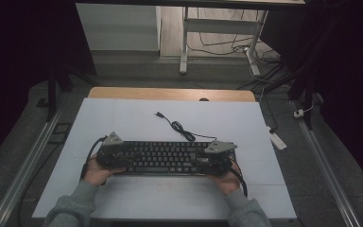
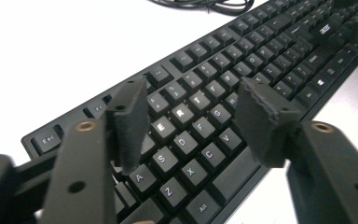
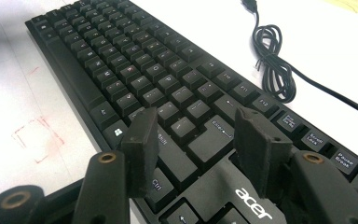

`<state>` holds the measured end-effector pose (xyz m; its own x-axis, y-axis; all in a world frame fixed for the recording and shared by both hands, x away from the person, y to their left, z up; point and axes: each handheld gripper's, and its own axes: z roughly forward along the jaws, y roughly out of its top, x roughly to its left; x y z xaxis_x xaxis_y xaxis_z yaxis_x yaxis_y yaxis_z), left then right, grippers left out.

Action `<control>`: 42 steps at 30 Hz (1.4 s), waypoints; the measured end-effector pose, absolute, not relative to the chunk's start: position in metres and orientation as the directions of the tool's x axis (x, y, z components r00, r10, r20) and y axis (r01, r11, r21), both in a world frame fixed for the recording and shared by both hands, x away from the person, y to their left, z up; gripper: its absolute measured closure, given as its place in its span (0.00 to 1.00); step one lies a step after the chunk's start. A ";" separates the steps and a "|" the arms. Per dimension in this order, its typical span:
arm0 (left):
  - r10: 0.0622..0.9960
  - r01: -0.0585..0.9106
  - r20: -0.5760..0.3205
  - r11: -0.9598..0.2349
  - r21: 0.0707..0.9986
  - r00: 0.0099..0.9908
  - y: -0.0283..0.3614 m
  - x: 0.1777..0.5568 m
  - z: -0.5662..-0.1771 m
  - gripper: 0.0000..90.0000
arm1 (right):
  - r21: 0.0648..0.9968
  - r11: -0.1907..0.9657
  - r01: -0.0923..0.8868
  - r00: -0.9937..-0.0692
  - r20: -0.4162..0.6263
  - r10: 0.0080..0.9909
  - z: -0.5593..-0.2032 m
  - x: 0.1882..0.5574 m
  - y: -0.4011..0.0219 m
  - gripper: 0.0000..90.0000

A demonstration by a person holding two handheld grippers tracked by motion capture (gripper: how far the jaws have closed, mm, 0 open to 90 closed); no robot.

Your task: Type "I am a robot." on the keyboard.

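— So, where's the keyboard (image 1: 168,157) sitting?

— Flat on the white table (image 1: 123,123), near the person's edge, lengthwise across them. The left gripper (image 2: 191,122) hangs over its letter end, the right gripper (image 3: 196,140) over the end with the Enter key and the arrow block.

— Are they holding it?

— Not that I can see. In the left gripper view the jaws stand apart with the E, R, D and F keys showing in the gap between them. The right gripper view is the same story: jaws spread, Enter and Shift keys between the pads, the maker's badge right below. Nothing is pinched in either one. Whether the pads touch the keycaps or hover just above, I can't tell.

— And the cable (image 1: 179,126)?

— Beyond the grippers, on the far side of the keyboard. It runs off the back edge, bunches into a loose coil, then trails out to a plug (image 1: 159,114) lying free on the table. It's connected to nothing.

— So how far along is this?

— Nobody gave a task, so I'm guessing. It looks like an early stage: both hands (image 1: 97,172) are placed at the two ends, but the keyboard lies square and unlifted. If moving it is the aim, the grasp and the whole carry remain.

— Anything else around?

— Faint red marks on the table beside the right gripper; a desk frame and floor cables beyond the table.
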<state>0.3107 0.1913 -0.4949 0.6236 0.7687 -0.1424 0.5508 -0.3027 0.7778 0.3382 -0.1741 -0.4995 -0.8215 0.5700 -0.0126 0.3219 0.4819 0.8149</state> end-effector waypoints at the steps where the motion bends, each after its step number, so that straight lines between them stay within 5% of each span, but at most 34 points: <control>1: 0.767 0.548 -0.144 -0.300 0.781 0.625 0.191 0.310 -0.495 0.55 | 0.815 0.482 0.322 -0.821 -0.012 0.571 -0.500 0.338 -0.174 0.56; 13: 0.738 0.550 -0.171 -0.307 0.776 0.653 0.180 0.311 -0.494 0.99 | 0.814 0.482 0.323 -0.820 -0.013 0.572 -0.499 0.338 -0.174 0.56; 42: 0.686 0.561 -0.118 -0.471 0.681 0.718 0.136 0.317 -0.519 0.99 | 0.810 0.488 0.324 -0.819 -0.018 0.574 -0.501 0.339 -0.174 0.56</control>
